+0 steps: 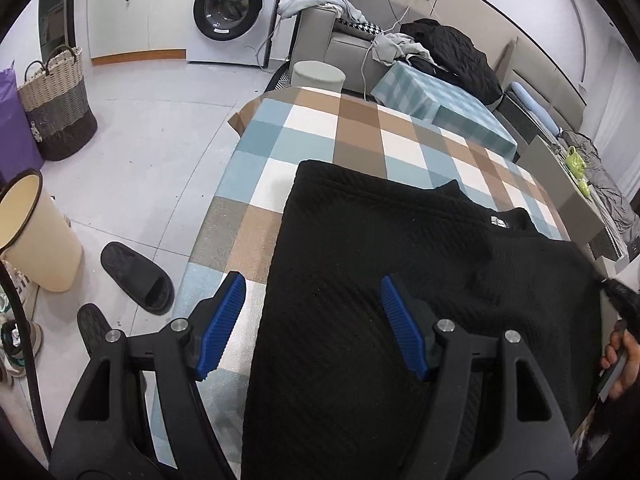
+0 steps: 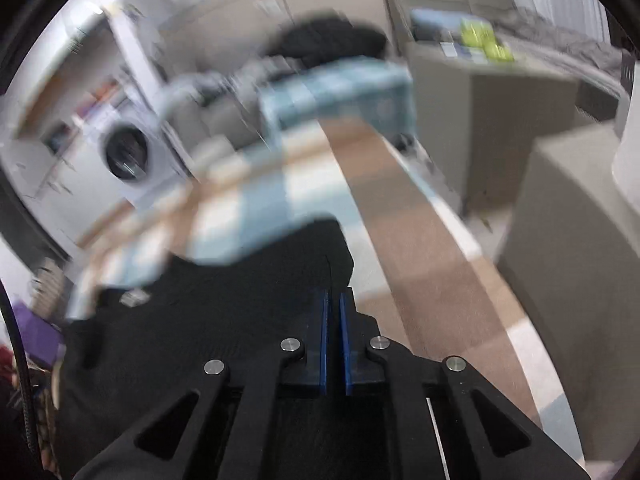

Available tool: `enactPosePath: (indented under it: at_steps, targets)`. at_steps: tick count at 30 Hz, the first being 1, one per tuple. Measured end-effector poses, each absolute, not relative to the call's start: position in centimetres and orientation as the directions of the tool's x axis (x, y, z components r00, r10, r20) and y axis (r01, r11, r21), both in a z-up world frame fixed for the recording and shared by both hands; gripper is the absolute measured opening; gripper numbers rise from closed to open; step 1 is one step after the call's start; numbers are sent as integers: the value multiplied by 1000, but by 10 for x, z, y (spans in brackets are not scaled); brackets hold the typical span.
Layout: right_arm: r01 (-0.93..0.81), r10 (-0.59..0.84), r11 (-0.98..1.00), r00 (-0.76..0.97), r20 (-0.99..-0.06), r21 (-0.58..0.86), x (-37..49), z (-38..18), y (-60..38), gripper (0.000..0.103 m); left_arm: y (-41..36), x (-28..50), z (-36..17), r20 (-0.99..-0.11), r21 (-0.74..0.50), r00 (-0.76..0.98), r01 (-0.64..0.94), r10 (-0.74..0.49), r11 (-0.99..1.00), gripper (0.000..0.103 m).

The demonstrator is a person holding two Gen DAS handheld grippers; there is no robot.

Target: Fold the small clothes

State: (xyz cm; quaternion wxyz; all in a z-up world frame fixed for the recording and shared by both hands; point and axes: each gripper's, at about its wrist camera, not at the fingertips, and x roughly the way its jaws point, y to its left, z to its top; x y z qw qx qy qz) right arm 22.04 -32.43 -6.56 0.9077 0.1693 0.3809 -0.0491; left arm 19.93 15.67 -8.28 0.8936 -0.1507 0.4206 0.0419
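Observation:
A black knit garment (image 1: 380,280) lies spread on the checked tablecloth (image 1: 320,128), neck label toward the far right. My left gripper (image 1: 312,292) is open above the garment's left edge, one blue pad (image 1: 224,320) over the cloth, the other (image 1: 400,328) over the garment. In the blurred right wrist view my right gripper (image 2: 334,300) is shut on the black garment (image 2: 240,300), with fabric pinched between the blue pads (image 2: 323,340). The right gripper's tip also shows at the right edge of the left wrist view (image 1: 618,296).
A beige bin (image 1: 36,236), black slippers (image 1: 136,276) and a woven basket (image 1: 56,108) stand on the floor at left. A washing machine (image 1: 232,8), a sofa with clothes (image 1: 440,56) and a folded checked cloth (image 1: 440,108) lie beyond the table. A grey cabinet (image 2: 500,128) is at right.

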Motion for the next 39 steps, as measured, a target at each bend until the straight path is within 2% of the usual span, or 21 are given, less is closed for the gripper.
enactPosePath:
  at_steps: [3, 8, 11, 14, 15, 16, 31, 39]
  targets:
    - [225, -10, 944, 751, -661, 241, 208, -51, -328, 4, 157, 199, -83, -768, -222, 639, -209, -39, 952, 67]
    - [335, -23, 899, 680, -733, 282, 218, -72, -347, 5, 160, 196, -84, -772, -232, 635, -225, -39, 946, 67]
    - [337, 22, 891, 639, -769, 305, 221, -79, -349, 13, 159, 190, -81, -771, -231, 635, -216, -43, 949, 67]
    - [298, 58, 901, 637, -768, 315, 211, -75, -348, 32, 156, 183, -79, -772, -217, 634, -208, -38, 954, 67]
    - [289, 67, 902, 637, -768, 319, 207, -73, -347, 41, 155, 180, -79, -774, -212, 632, -207, -34, 955, 67]
    - [283, 77, 902, 638, -766, 326, 201, -70, -346, 44, 153, 175, -78, -774, -210, 632, -207, -34, 956, 67]
    - [108, 195, 947, 553, -810, 301, 86, -70, -302, 46, 86, 101, -83, -787, -157, 612, -83, -74, 984, 67]
    - [-35, 240, 962, 572, -784, 269, 65, -62, -251, 47, 47, 84, -90, -795, -130, 594, 29, -122, 991, 67]
